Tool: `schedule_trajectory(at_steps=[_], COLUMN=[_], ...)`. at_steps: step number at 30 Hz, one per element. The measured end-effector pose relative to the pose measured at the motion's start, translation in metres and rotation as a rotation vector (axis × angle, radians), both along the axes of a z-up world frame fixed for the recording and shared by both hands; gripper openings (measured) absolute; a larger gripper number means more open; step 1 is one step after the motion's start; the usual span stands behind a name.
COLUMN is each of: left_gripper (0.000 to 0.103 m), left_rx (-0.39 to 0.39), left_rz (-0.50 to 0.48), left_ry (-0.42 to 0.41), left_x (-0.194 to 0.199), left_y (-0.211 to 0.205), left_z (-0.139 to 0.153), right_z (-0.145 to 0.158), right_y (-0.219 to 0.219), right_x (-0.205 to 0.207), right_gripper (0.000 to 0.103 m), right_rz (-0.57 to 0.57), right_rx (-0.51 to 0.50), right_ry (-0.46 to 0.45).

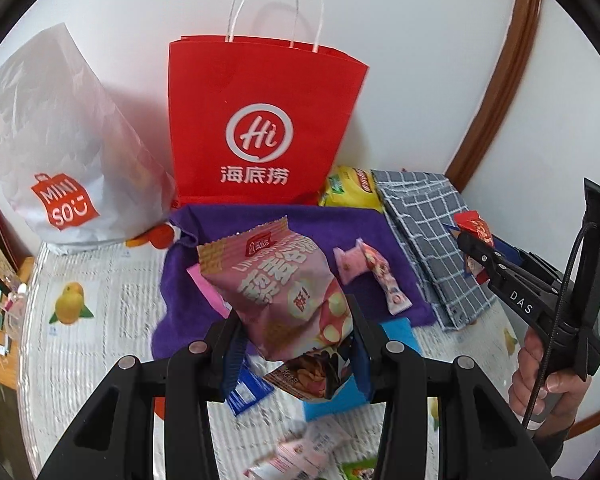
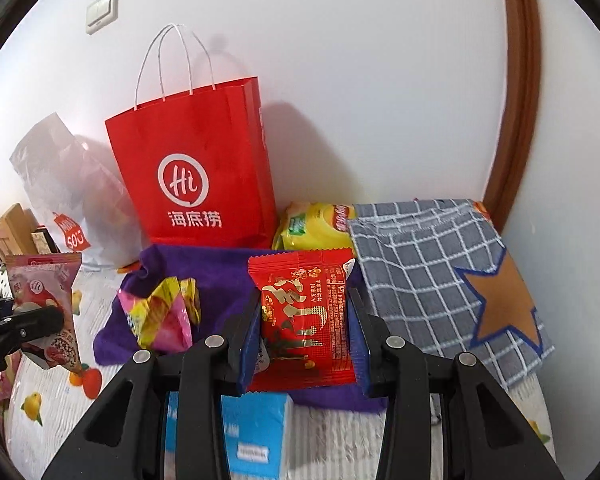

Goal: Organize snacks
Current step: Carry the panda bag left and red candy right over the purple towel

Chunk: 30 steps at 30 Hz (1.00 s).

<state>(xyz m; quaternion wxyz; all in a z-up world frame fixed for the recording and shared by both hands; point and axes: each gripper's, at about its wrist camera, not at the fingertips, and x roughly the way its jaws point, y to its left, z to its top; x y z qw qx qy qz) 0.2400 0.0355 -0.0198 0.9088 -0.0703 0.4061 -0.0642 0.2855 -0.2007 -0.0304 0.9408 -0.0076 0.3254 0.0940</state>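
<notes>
My left gripper (image 1: 296,344) is shut on a pink snack packet (image 1: 280,292) and holds it above the purple cloth (image 1: 328,224); the packet also shows in the right wrist view (image 2: 44,300). My right gripper (image 2: 304,340) is shut on a red snack packet (image 2: 304,316), over the purple cloth (image 2: 220,268); it also shows in the left wrist view (image 1: 474,230). Two small pink candies (image 1: 370,270) lie on the purple cloth. A yellow-pink wrapper (image 2: 164,312) lies on it too.
A red paper bag (image 1: 260,120) and a white MINISO bag (image 1: 60,152) stand against the wall. A yellow packet (image 1: 350,192) and a grey checked cloth (image 1: 432,240) lie at right. A blue box (image 2: 256,432) and more packets (image 1: 300,452) lie near me.
</notes>
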Motion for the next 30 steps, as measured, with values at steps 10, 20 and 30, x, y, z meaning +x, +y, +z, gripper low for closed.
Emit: schedule_trajectory(at_steps=[10,20,30], left_gripper=[0.042,0.042,0.042], left_rx=[-0.008,-0.034,-0.016], left_rz=[0.019,0.025,0.013], left_ry=[0.002,0.003,0.087], left_x=[0.048,0.1,0.12], left_y=[0.008,0.016,0.02], left_z=[-0.005,-0.027,-0.057], right_z=[-0.006,-0.019,-0.059], right_y=[0.034,0.052,0.055], right_x=[0.045,0.091,0.115], right_gripper=[0.039,0.039,0.039], right_rz=[0.067,0.125,0.135], right_rx=[0.001,0.0,-0.099], right_ry=[0.005,0.022,0.098])
